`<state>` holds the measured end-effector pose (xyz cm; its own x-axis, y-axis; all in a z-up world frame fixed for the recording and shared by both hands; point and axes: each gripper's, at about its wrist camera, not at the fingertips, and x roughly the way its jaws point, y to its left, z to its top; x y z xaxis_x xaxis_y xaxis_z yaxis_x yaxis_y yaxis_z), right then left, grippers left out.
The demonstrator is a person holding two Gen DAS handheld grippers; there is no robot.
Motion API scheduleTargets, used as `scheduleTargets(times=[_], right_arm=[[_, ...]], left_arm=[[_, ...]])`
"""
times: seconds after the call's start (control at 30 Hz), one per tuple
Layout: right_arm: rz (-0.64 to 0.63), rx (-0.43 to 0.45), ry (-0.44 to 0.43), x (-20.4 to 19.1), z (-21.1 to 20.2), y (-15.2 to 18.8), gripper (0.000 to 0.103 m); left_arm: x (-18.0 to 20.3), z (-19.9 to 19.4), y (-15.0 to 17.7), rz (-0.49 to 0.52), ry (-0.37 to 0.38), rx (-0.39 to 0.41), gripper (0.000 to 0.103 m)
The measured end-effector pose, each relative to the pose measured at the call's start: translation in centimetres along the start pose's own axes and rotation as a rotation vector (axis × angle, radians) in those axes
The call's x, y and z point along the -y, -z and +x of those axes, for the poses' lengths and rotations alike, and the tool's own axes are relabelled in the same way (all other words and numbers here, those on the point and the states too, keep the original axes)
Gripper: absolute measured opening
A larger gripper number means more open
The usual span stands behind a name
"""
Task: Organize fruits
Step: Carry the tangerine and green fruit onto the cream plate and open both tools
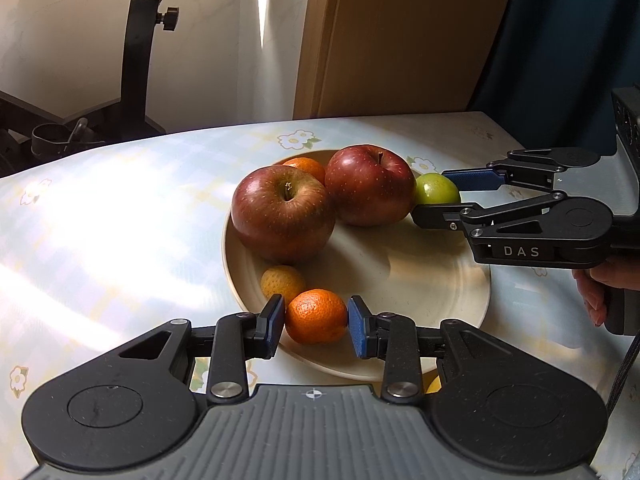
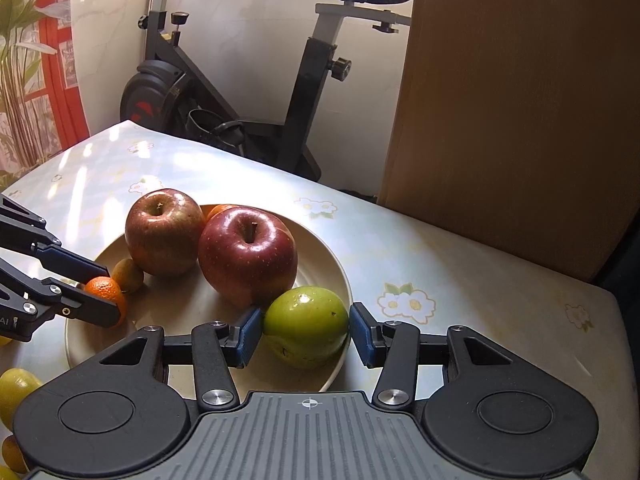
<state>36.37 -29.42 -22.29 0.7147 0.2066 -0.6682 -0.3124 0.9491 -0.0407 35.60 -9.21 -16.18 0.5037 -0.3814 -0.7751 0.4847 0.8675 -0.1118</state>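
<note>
While gripper (image 1: pixel 316 326) clamps mandarin (image 1: pixel 316 316).

2 grippers (image 1: pixel 316 326) (image 2: pixel 306 334), jaws narrowly parted, clamping

Table: covered with a pale checked cloth (image 2: pixel 420 248) printed with white flowers, glossy under bright light.
Light: a strong sunlit patch on the cloth (image 1: pixel 120 232) at 9 o'clock in the left wrist view.
Exercise bike: black frame (image 2: pixel 304 92) beyond the table at 12 o'clock, saddle above.
Wall: pale, marbled (image 2: pixel 248 40).
Wooden panel: brown (image 2: pixel 520 100), at 2 o'clock.
Curtain: red, with leaf pattern (image 2: pixel 52 80), at 10 o'clock.
Dark blue drape: (image 1: pixel 568 32) at 1 o'clock in the left wrist view.
</note>
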Motion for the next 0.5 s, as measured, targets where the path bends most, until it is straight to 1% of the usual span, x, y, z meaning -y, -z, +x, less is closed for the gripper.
scheduleTargets(times=[0.2,0.43,0.5], right_arm=[[-0.005,0.005,0.014,-0.1,-0.5,-0.1,0.048],[0.030,0.023,0.017,-0.2,-2.0,-0.1,0.051],[0.056,0.032,0.018,-0.3,-2.7,0.0,0.051]], left_arm=[[0.1,0.0,-0.2,0.000,-0.010,0.000,0.037],[0.1,-0.4,0.0,-0.007,-0.012,0.002,0.039],[0.2,-0.7,-0.1,-0.005,-0.014,0.009,0.043]])
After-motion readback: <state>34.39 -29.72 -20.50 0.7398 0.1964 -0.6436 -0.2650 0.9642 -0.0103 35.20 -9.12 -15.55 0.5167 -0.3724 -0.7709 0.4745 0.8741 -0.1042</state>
